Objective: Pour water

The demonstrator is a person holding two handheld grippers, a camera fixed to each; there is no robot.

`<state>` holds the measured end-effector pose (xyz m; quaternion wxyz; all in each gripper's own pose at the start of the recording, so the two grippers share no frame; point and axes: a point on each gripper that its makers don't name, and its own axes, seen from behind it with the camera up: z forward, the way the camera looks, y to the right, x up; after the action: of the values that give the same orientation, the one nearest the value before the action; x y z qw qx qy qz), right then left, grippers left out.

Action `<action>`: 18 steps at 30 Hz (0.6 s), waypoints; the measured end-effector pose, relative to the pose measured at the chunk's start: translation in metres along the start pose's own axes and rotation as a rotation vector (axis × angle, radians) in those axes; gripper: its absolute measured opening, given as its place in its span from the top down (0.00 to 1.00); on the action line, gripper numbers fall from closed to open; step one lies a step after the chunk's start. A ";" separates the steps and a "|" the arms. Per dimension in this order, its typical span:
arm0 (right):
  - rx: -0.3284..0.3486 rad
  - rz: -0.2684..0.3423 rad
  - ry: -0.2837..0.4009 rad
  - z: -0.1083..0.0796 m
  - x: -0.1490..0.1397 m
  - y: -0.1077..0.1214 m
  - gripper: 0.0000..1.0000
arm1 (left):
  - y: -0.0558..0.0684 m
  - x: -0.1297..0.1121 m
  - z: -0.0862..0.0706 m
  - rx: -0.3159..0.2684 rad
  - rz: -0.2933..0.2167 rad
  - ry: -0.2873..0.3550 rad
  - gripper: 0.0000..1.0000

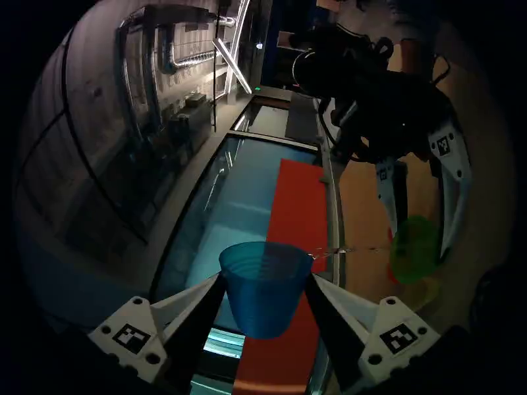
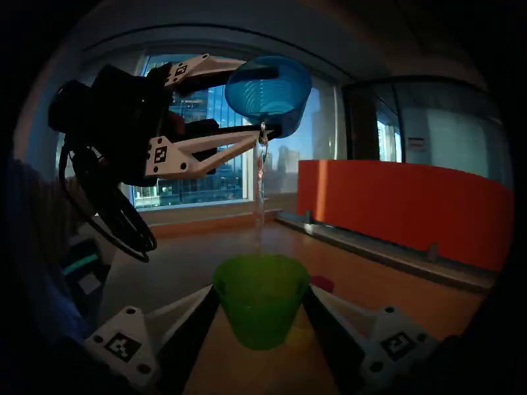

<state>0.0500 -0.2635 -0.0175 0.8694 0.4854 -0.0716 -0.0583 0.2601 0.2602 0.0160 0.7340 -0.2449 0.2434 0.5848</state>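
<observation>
Blue translucent plastic cup, ribbed inside, sat pinched between both fingers of my left gripper and was tipped well over, its mouth turned down toward the table. A thin stream of water fell from its lip into the green translucent plastic cup directly below, which my right gripper held upright, a finger pressed on each side. I judged the pour to be under way and not finished: water was in the air, but I could not tell how full the green cup was or how much remained in the blue one. What seemed left was to empty the blue cup, bring it level again and set both down. Around us lay a warm brown wooden tabletop, a long orange-red panel along its far edge, and a large window onto city towers. A small red object sat just behind the green cup, and a black cable hung from the left gripper; neither crossed the stream.
</observation>
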 end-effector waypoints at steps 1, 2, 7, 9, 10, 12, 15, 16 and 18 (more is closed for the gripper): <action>0.000 0.000 0.000 0.000 0.000 0.000 0.10 | 0.000 0.000 0.000 0.000 0.005 0.000 0.16; 0.000 0.000 0.001 0.000 0.000 0.000 0.10 | 0.000 0.000 0.000 0.000 0.009 -0.001 0.16; -0.002 -0.001 0.002 0.000 0.002 0.000 0.11 | -0.002 0.002 0.000 0.003 0.037 0.000 0.16; -0.003 -0.001 0.003 -0.001 0.002 0.001 0.10 | -0.004 0.003 0.001 0.006 0.048 0.000 0.16; -0.004 0.000 0.003 -0.001 0.002 0.001 0.10 | -0.004 0.003 0.001 0.007 0.053 0.000 0.16; -0.006 0.001 0.004 -0.001 0.001 0.001 0.11 | -0.005 0.004 0.002 0.010 0.064 0.000 0.16; -0.007 0.000 0.003 -0.001 0.001 0.002 0.11 | -0.005 0.004 0.002 0.012 0.079 0.002 0.16; -0.007 0.000 0.003 -0.001 0.001 0.002 0.11 | -0.005 0.005 0.002 0.012 0.083 0.002 0.16; -0.008 -0.001 0.002 -0.001 0.001 0.001 0.11 | -0.005 0.005 0.002 0.014 0.093 0.003 0.16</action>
<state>0.0508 -0.2622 -0.0166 0.8714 0.4820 -0.0703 -0.0587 0.2662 0.2643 0.0143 0.7072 -0.2294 0.2598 0.6163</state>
